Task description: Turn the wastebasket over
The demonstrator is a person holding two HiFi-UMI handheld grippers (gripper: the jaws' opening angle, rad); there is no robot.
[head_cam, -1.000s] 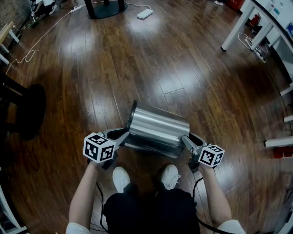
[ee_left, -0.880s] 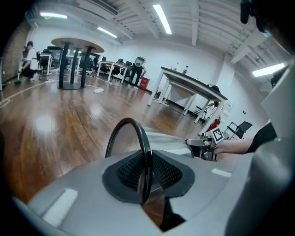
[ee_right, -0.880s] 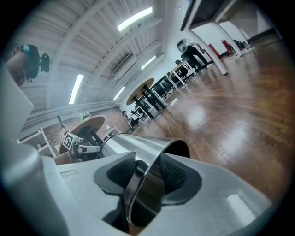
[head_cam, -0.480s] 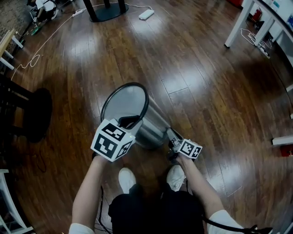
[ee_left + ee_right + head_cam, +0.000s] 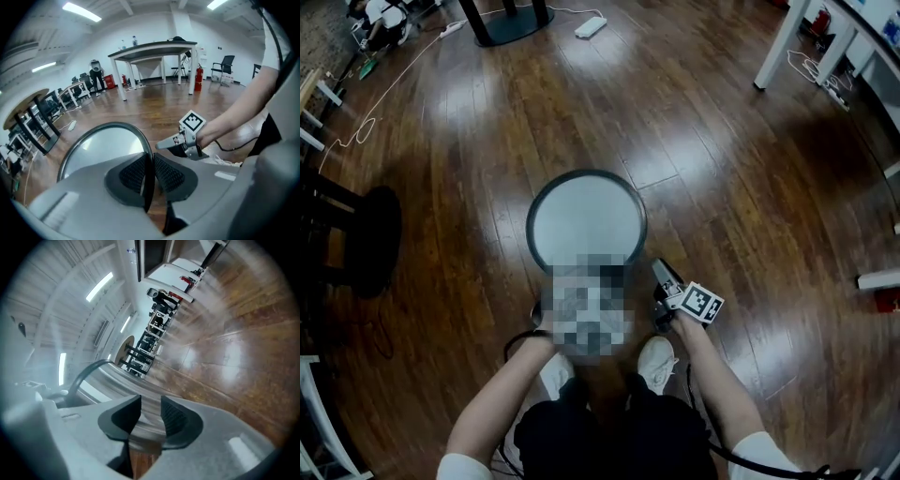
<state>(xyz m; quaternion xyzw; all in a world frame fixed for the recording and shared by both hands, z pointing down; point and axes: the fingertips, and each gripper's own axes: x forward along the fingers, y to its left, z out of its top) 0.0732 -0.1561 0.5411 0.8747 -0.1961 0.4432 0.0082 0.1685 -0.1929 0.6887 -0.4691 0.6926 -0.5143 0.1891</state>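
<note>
Clamping wastebasket (image 5: 586, 220) rim, left hand-held gripper (image 5: 149, 171); right hand-held gripper (image 5: 151, 414), jaws just opening, loose astride its base.

Wastebasket (image 5: 586, 225) looks like brushed metal; floor (image 5: 694, 112) is glossy wood.

Floor: the wooden floor (image 5: 722, 187) lies open beyond and to both sides of the wastebasket (image 5: 586, 220).
Mouth: faces up, clear from above.
Near rim: occupied by the left tool (image 5: 149, 172), clamped on it.
Near side: closed off by the person's shoes (image 5: 656, 361) and forearms.
Left: black chair base (image 5: 366, 234), well apart.
Far edge: pedestal base (image 5: 502, 23), power strip (image 5: 589, 26), cable (image 5: 384, 89).
Upper right: white table leg (image 5: 778, 47).
</note>
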